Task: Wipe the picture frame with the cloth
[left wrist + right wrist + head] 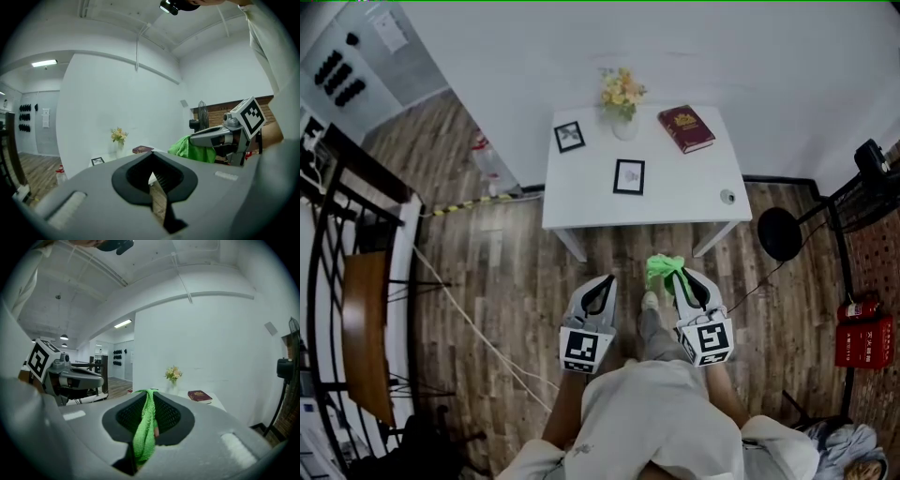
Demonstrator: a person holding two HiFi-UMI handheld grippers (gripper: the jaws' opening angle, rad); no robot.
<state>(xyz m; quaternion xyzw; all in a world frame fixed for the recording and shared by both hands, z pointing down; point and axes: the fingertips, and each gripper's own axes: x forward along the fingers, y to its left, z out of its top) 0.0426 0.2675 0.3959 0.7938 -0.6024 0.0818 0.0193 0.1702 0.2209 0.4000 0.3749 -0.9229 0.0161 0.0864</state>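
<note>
Two black picture frames rest on the white table (675,202): one near the middle (629,176), one at the back left (570,137). The back left frame also shows small in the left gripper view (98,161). My right gripper (675,274) is held in front of the table, above the floor, shut on a bright green cloth (662,267). The cloth (144,430) hangs pinched between its jaws. My left gripper (604,281) is level with it to the left, jaws together and holding nothing (153,177). Both grippers are well short of the table's front edge.
A vase of flowers (622,98), a dark red book (686,127) and a small round object (727,196) share the table. A black fan (780,234) and a fire extinguisher (862,309) stand at the right. A cable (469,319) crosses the wood floor, with a black rack (337,244) at the left.
</note>
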